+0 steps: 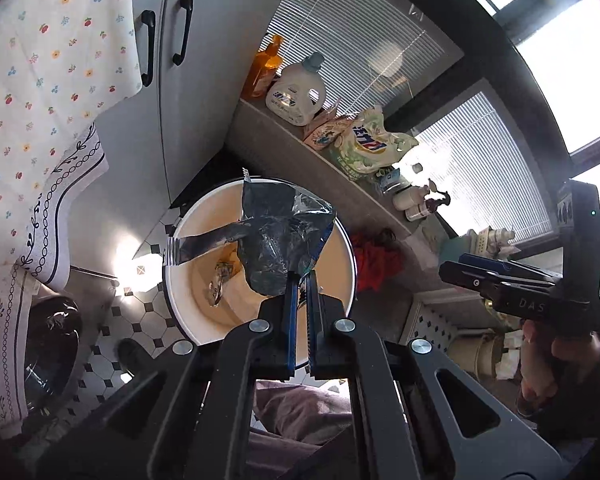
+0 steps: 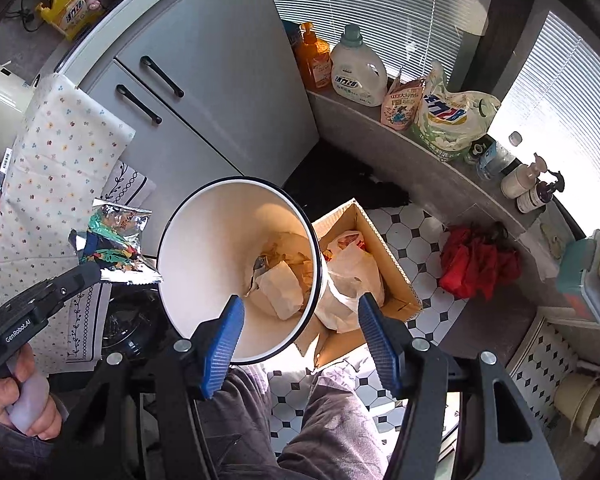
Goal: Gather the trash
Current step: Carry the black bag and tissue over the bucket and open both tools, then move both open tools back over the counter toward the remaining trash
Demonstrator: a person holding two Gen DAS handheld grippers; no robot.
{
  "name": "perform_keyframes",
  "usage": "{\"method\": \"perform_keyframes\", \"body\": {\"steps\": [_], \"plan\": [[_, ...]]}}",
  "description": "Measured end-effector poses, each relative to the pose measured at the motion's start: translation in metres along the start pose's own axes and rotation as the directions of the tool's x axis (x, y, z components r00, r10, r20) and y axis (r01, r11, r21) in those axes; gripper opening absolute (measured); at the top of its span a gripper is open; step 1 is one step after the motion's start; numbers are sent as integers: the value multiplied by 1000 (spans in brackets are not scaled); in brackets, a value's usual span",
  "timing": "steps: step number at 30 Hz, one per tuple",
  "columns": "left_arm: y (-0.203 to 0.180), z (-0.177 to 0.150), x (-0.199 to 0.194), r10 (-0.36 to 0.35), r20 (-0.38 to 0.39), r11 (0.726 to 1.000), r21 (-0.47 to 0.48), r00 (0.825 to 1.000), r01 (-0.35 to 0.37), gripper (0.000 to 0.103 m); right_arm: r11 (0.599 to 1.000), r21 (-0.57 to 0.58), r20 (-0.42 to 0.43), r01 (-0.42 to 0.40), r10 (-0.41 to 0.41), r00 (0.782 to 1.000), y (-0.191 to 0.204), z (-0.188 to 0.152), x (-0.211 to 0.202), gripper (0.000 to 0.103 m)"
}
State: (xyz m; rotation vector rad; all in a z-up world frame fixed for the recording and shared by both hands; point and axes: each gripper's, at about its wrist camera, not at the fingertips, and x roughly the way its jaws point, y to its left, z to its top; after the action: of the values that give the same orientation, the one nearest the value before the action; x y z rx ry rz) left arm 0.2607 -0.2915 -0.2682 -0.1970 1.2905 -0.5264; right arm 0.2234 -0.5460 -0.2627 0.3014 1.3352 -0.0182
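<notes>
One white bin point(image 2: 180, 240) with crumpled paper point(image 2: 280, 292) inside, foil wrapper point(image 1: 280, 240) above.

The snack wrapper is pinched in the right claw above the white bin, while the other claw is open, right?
Not quite: the left claw pinches the snack wrapper above the white bin, as the left wrist view shows. The right claw is open.

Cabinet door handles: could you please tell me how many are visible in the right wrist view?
2: upper black handle and lower black handle, side by side on the grey cabinet doors behind the white bin. Others may be out of frame.
</notes>
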Motion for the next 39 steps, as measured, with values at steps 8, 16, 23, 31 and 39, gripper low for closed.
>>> {"method": "perform_keyframes", "body": {"steps": [8,16,23,31,39], "plan": [[4,0,-7,38,12,999,-15,999,-38,62,1000,24,13,-9,8,1000,-7,1,-4,59],[39,9,-65,146,112,987,-82,983,-137,74,998,-21,49,-67,68,997,27,21,-11,59],[73,6,-126,241,207,963,-171,948,-208,80,988,-103,94,-115,125,988,79,41,-30,69],[118,-6,-197,338,310,920,-307,889,-243,84,957,-248,145,-149,188,971,161,61,-58,80],[178,-33,-267,451,400,852,-459,798,-251,86,895,-407,172,-183,272,947,255,69,-77,94]]}}
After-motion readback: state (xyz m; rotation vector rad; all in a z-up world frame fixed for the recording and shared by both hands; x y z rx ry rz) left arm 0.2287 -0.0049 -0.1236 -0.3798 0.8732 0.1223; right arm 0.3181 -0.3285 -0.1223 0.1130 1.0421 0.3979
